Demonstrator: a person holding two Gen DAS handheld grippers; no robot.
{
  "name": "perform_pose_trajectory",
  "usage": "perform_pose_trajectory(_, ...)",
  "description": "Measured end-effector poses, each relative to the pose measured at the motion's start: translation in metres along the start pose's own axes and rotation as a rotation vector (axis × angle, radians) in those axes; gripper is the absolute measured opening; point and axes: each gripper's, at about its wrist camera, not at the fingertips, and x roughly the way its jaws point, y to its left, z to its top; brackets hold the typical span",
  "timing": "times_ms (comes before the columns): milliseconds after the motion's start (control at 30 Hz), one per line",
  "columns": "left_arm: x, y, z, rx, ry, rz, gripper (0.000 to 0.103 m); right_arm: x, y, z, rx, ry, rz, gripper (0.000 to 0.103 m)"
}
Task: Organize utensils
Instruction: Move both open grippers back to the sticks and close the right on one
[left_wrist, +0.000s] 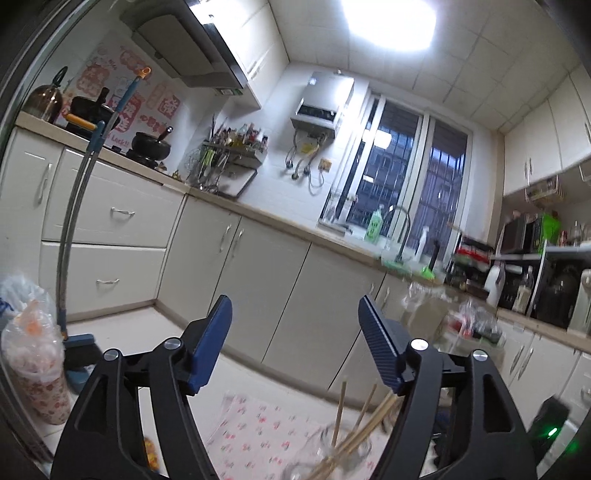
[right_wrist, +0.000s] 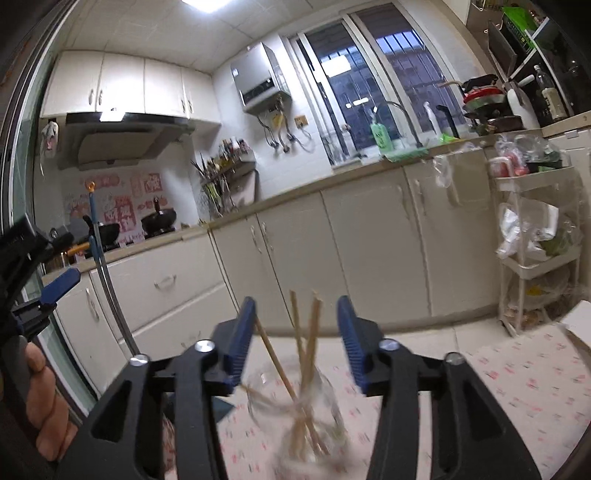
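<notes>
Chopsticks (right_wrist: 308, 354) are seen standing in a clear glass jar (right_wrist: 295, 410), long axes roughly upright, tips fanned upward and leaning apart; one stick is tilted toward the left finger of the right gripper (right_wrist: 295, 336). Jar and sticks are placed just below and between the right gripper's blue fingers, w/ the stick tops rising into the gap; nothing is pressed by the pads, jaws parted about halfway. The left gripper (left_wrist: 295, 339) is held wider open, nothing between its fingers; the same chopsticks (left_wrist: 354, 417) are glimpsed low, beside its right finger, leaning right.

A floral-print cloth (right_wrist: 517, 387) is spread under the jar. Beyond the fingertips, white base cabinets (right_wrist: 332, 251) & countertop are seen, w/ a window (right_wrist: 369, 74) above. A white rack cart (right_wrist: 535, 251) stands right of the right finger. A mop handle (left_wrist: 77, 206) leans left of the left finger.

Jar & stick bases are motion-blurred; jar's bottom is cut off at frame edge. A hand (right_wrist: 40, 406) on the left gripper is partly visible at far left.
</notes>
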Motion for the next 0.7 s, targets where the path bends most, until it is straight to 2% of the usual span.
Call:
perform_pose_trajectory(100,-0.014,0.002,-0.014,0.036,0.089,0.007,0.072,-0.021,-0.013,-0.021,-0.010,0.156,-0.087,0.054)
perform_pose_trajectory(267,-0.025,0.000,-0.053,0.105,0.275,0.011,0.074,-0.023,-0.037,-0.071,-0.008,0.440,-0.207,0.054)
perform_pose_trajectory(300,-0.026,0.001,-0.062,0.108,0.325,0.007,0.074,-0.019,-0.040,-0.077,-0.003,0.482,-0.211,0.049)
perform_pose_trajectory(333,-0.027,0.001,-0.068,0.108,0.360,0.008,0.074,-0.017,-0.041,-0.083,-0.006,0.503,-0.214,0.045)
perform_pose_trajectory(500,-0.029,0.007,-0.091,0.118,0.468,0.021,0.075,-0.004,-0.032,-0.097,-0.042,0.580,-0.211,0.038)
perform_pose_trajectory(700,-0.030,0.011,-0.104,0.129,0.519,0.022,0.076,0.006,-0.030,-0.105,-0.060,0.649,-0.209,0.034)
